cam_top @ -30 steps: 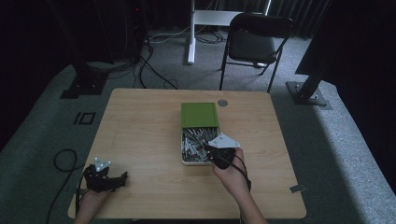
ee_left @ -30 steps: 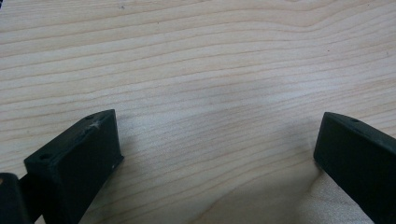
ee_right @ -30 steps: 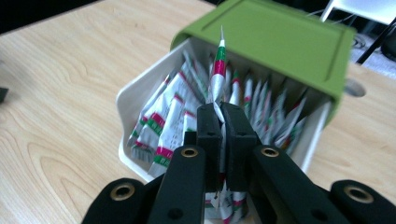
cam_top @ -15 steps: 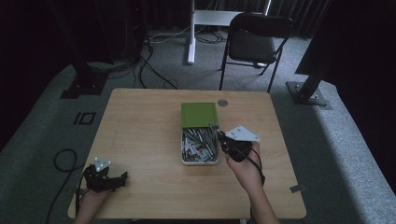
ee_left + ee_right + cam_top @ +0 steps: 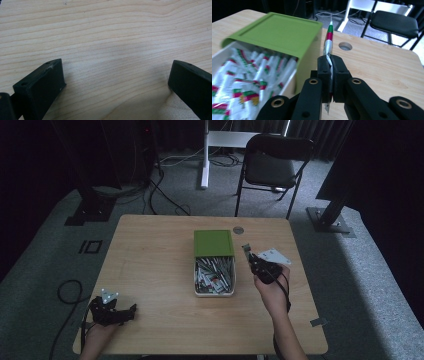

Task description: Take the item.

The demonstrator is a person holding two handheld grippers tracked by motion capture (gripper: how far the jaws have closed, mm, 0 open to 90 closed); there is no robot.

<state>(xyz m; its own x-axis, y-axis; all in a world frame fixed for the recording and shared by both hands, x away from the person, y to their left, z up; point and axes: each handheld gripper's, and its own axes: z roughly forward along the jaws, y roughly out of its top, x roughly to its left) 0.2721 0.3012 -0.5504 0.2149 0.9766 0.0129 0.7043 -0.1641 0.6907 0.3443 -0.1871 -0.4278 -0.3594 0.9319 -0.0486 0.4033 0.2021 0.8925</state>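
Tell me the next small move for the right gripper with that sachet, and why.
Probably carry the sachet a little further right of the box and lower it onto bare table. The right gripper is shut on it, clear of the box, while the left gripper rests open on the wood with nothing between its jaws.

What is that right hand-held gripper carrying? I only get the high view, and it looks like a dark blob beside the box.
Observer: The right hand-held gripper is shut on a thin silver sachet with red and green bands, which stands upright between the jaws.
Operator: Is it the same stuff as in the box?
Observer: It looks so. The white box under the green lid is piled with packets bearing the same bands.
Operator: And the left one?
Observer: The left hand-held gripper is open over bare wooden tabletop, with nothing between its jaws.
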